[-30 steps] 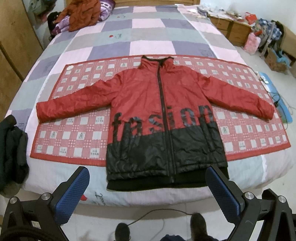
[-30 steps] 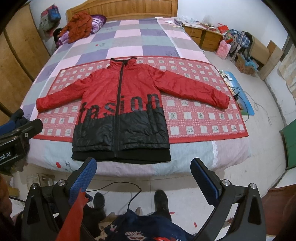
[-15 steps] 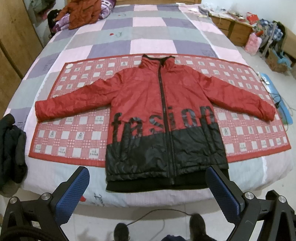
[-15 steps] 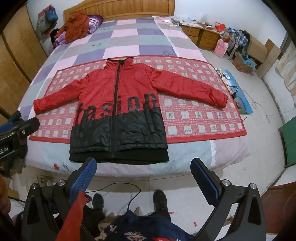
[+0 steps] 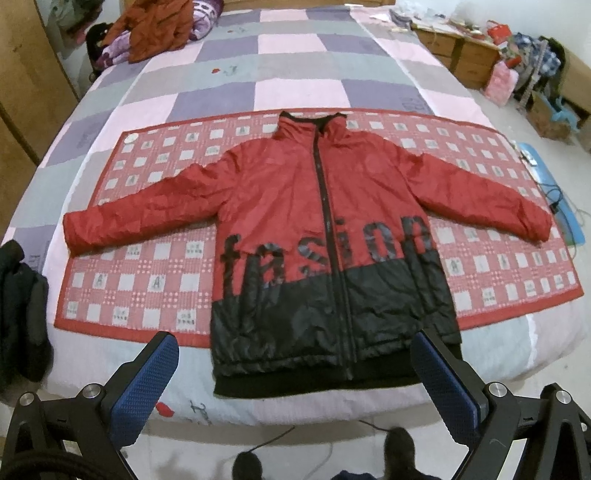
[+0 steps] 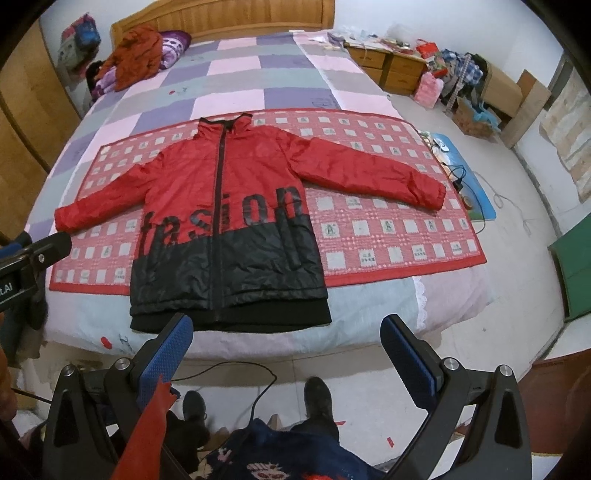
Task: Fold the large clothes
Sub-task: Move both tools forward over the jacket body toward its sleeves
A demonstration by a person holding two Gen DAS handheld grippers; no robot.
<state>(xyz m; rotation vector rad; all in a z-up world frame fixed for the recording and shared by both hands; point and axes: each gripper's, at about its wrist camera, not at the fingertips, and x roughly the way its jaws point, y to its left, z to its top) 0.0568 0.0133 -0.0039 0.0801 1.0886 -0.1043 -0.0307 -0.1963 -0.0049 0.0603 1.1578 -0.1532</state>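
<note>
A red and black padded jacket (image 5: 314, 236) lies flat, front up and zipped, sleeves spread, on a red checked mat (image 5: 147, 266) on the bed; it also shows in the right wrist view (image 6: 225, 221). Its black hem reaches the bed's near edge. My left gripper (image 5: 295, 362) is open and empty, held above the hem. My right gripper (image 6: 286, 343) is open and empty, just short of the bed's edge, right of the hem. The left gripper's body (image 6: 33, 254) shows at the left of the right wrist view.
A dark garment (image 5: 18, 306) hangs at the bed's left edge. An orange jacket (image 5: 155, 26) and pillow lie at the headboard. Wooden drawers (image 6: 384, 66) and clutter stand right of the bed. A cable (image 6: 258, 384) and the person's feet are on the floor below.
Both grippers have moved forward toward the bed; the jacket looks larger and nearer. Both stay open. The jacket has not moved.
</note>
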